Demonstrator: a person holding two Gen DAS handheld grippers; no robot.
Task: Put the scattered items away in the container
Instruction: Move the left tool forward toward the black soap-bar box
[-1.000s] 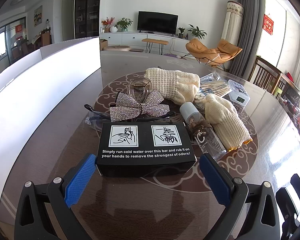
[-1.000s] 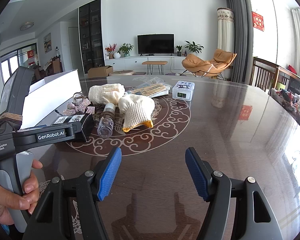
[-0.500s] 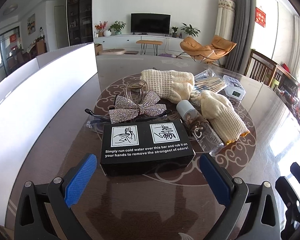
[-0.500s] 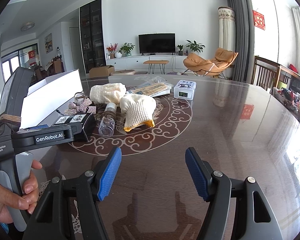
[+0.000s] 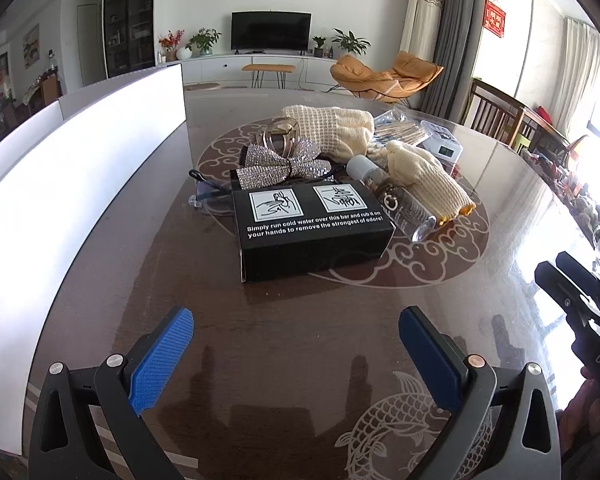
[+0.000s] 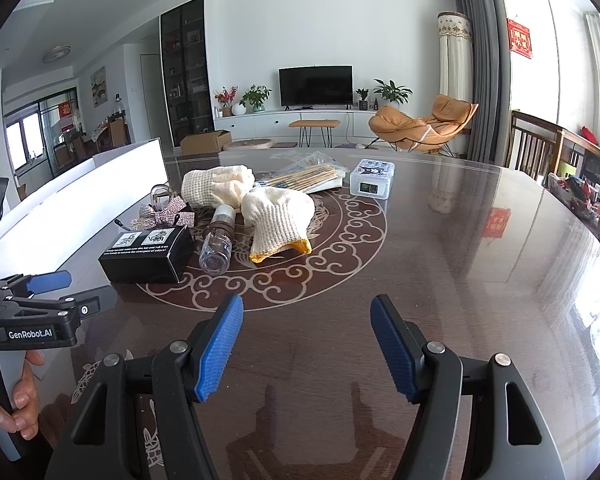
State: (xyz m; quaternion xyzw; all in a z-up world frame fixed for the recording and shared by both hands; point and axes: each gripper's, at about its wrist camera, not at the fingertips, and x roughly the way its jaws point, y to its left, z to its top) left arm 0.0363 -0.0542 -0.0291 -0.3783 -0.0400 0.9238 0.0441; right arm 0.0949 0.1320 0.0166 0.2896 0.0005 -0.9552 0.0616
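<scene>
Left gripper spread wide, holding nothing, hovering over the dark table just short of the black box (printed side up). Right gripper also spread and empty, well right of the box. Behind the box: rhinestone bow and clear hair clip; touching the box's right end, a clear bottle, knit gloves beyond it. White container stands left of the box.
</scene>
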